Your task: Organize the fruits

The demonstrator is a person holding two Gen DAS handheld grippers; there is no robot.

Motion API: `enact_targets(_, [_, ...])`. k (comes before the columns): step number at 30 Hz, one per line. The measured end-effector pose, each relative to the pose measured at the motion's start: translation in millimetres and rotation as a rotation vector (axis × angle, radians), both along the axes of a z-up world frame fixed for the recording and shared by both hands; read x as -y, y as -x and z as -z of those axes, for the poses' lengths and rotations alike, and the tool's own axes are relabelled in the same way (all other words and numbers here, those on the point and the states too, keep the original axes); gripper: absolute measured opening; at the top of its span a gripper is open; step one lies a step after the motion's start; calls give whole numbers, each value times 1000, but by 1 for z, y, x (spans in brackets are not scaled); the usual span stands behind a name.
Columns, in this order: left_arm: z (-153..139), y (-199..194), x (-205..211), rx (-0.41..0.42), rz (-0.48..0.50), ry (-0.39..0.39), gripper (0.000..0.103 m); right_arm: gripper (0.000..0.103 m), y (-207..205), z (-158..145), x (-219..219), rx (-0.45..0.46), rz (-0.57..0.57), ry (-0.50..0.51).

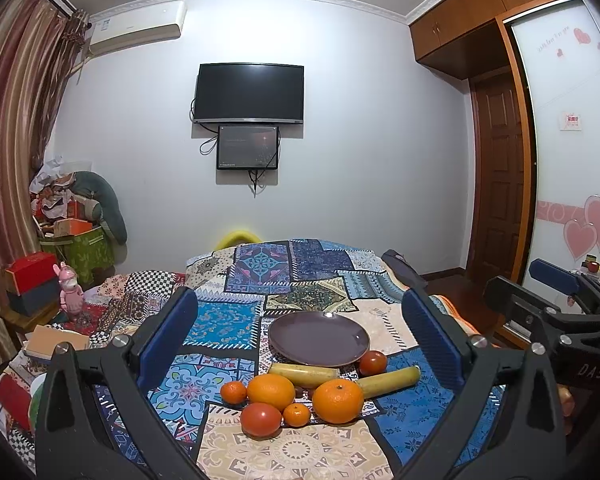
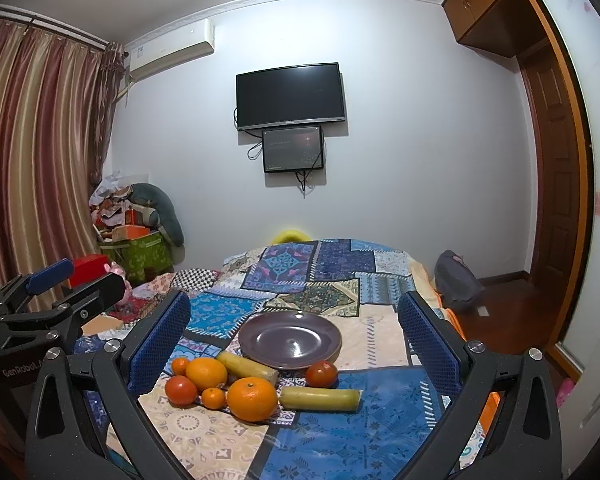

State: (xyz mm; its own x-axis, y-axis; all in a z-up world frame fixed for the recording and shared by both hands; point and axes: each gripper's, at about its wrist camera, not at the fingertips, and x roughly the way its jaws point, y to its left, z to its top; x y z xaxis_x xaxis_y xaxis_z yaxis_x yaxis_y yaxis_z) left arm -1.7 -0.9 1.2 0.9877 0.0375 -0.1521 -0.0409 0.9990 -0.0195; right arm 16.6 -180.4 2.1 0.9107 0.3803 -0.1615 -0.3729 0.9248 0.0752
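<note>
On the soft patchwork bedspread (image 2: 228, 440), round oranges (image 2: 252, 398) could roll when nudged, both grippers, left (image 1: 300, 336) and right (image 2: 296, 340), gaping empty short of the plate (image 2: 290, 340).

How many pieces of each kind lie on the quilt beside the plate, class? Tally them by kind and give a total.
Large oranges: 2
Small mandarins: 2
Red tomatoes: 2
Yellow-green stalk pieces: 2
Total: 8
</note>
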Motion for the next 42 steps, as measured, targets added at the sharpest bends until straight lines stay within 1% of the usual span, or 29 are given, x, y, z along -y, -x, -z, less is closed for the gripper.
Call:
enact_targets(24, [1,0,0,7,-1,2,103,103,0,3,-1,7,1,-2])
enact_targets(31, [6,-8,-4,-27,10,2,103,103,-15,11,2,-46,-11,4])
enact_targets(32, [7,-10,-5,-36,10,4,102,103,-19,13,2,-57,-8,11])
enact_targets(33, [9,-12,-7,-46,12,6,98,102,-22,15,3,-67,-9,17])
enact_targets(34, [10,-15,-9,-56,15,7,91,99,-25,17,3,-77,-13,22])
enact_targets(35, [13,-20,-11,-76,15,8,88,95,-29,19,3,-89,-15,32])
enact_targets(37, [18,-26,-16,-106,13,11,81,93,-35,24,2,-106,-15,54])
enact_targets(39, [25,-32,-21,-130,14,17,76,88,-43,29,1,-127,-30,74])
enact_targets(42, [36,-45,-28,-183,10,18,71,82,-53,38,0,-161,-50,97])
